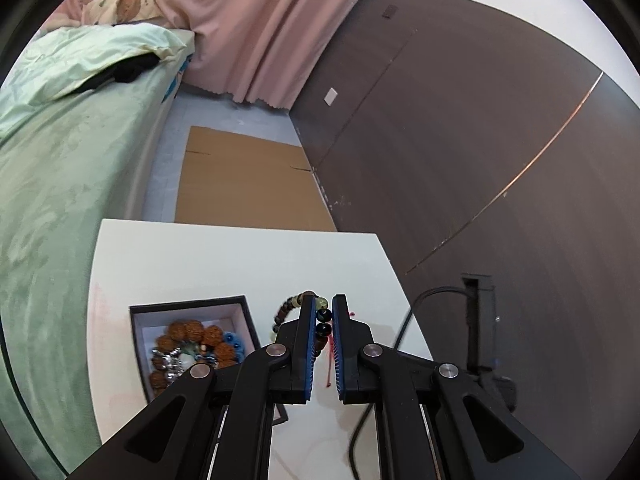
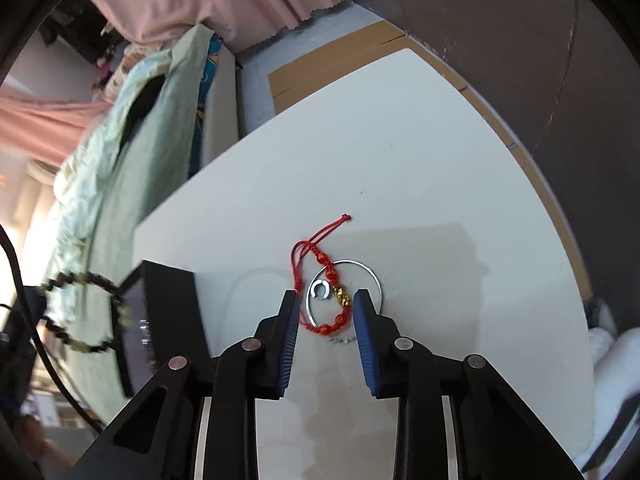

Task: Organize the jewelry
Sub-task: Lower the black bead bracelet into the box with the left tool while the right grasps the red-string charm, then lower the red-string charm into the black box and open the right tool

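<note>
At far left of the left wrist view, a black jewelry box [image 1: 188, 307] is seen on the white desk [image 1: 240, 260], already loaded with brown seed beads, a silver piece and blue beads. Just right of it, a beaded bracelet [image 1: 298, 304] of dark and pale green beads is held by the left gripper [image 1: 323, 312], whose jaws are narrowed onto a few beads, the rest of the loop hanging off to the left (same loop is seen blurred at the left edge of the right wrist view, lifted clear of the desk). Further right, in the right wrist view, a red cord bracelet [image 2: 320, 280] with gold beads is laid on the desk across a thin silver bangle [image 2: 344, 292], a small silver ring [image 2: 320, 290] inside the bangle. The right gripper [image 2: 325, 298] is spread wide, its fingers either side of this pile, nothing gripped. The cord is judged light and floppy, best pinched at the knotted bead section; the bangle is stiff, thin and probably slippery, to be taken across its rim.
</note>
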### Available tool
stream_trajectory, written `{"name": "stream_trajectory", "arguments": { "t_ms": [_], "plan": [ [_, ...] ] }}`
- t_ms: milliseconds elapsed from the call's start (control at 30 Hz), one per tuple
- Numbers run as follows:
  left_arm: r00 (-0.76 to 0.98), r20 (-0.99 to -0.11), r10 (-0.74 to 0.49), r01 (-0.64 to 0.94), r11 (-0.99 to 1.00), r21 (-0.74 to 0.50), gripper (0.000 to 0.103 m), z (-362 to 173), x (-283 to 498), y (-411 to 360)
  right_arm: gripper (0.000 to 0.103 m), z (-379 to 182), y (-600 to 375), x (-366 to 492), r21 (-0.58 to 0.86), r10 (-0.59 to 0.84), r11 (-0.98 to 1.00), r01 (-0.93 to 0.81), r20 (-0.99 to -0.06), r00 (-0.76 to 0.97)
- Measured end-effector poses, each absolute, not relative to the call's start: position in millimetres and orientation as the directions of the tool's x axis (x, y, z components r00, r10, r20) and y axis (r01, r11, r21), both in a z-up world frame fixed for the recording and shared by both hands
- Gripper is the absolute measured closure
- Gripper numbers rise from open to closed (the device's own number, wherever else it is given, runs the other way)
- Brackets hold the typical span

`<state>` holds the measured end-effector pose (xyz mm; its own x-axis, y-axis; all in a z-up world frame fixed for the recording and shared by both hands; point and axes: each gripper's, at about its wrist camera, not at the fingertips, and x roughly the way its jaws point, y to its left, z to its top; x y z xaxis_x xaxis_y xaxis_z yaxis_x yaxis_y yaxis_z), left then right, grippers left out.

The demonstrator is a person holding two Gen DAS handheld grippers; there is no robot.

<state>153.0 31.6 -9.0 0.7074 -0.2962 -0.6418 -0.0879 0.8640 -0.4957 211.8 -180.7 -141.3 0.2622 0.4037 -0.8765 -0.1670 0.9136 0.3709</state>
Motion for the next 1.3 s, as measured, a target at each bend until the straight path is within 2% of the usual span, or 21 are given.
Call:
{"name": "stream_trajectory", "arguments": {
  "t_ms": [133,333,367,433,833,900,933,1000,1033,1067,1133,1300],
  "plan": [
    [0.714,-0.634,-0.297,-0.088,0.86,-0.502,0.095,-6.6,149.0,37.1,0.076,-147.4,-169.6,213.7,0.279,0.324,0.941,-0.192,-0.907,0.269],
    [0.719,-0.634,-0.284,-0.104,0.858,-0.502,0.095,-5.3,137.5,49.2,0.09,-146.6,-163.1,211.9,0.176,0.241,0.959,-0.223,-0.921,0.307],
    [0.72,-0.634,-0.281,-0.109,0.857,-0.503,0.095,-5.2,135.7,51.5,0.094,-146.9,-161.3,211.7,0.176,0.244,0.956,-0.234,-0.921,0.303],
    [0.72,-0.633,-0.284,-0.112,0.853,-0.51,0.095,-5.2,132.3,55.0,0.095,-145.3,-159.7,209.2,0.173,0.243,0.955,-0.239,-0.921,0.305],
    [0.717,-0.653,-0.246,-0.168,0.848,-0.503,0.095,-18.6,119.7,71.3,0.095,-91.5,-170.7,180.6,0.302,0.381,0.922,-0.244,-0.827,0.414],
    [0.698,-0.663,-0.271,-0.182,0.828,-0.53,0.094,-28.1,122.7,74.3,0.095,-81.2,-172.2,175.6,0.335,0.415,0.908,-0.25,-0.8,0.433],
    [0.686,-0.664,-0.298,-0.182,0.813,-0.553,0.091,-32.7,124.7,76.0,0.095,-73.8,-172.9,170.4,0.361,0.442,0.896,-0.258,-0.781,0.442],
    [0.675,-0.67,-0.31,-0.193,0.802,-0.566,0.071,-37.3,125.0,78.8,0.095,-64.9,-170.8,167.3,0.396,0.483,0.875,-0.279,-0.749,0.453],
    [0.678,-0.674,-0.293,-0.205,0.805,-0.556,0.046,-37.5,123.7,80.2,0.095,-58.4,-167.4,163.3,0.412,0.507,0.861,-0.297,-0.73,0.458],
    [0.686,-0.675,-0.271,-0.215,0.81,-0.545,0.026,-36.7,121.4,81.7,0.095,-55.4,-165.0,160.7,0.421,0.522,0.853,-0.309,-0.718,0.46],
    [0.715,-0.659,-0.234,-0.228,0.812,-0.537,0.02,-32.3,114.5,87.4,0.095,-48.6,-156.6,154.4,0.444,0.56,0.827,-0.344,-0.69,0.458],
    [0.731,-0.653,-0.197,-0.258,0.807,-0.531,0.02,-27.1,104.9,108.5,0.095,-46.7,-137.7,144.8,0.473,0.612,0.789,-0.393,-0.668,0.423]
  ]
}}
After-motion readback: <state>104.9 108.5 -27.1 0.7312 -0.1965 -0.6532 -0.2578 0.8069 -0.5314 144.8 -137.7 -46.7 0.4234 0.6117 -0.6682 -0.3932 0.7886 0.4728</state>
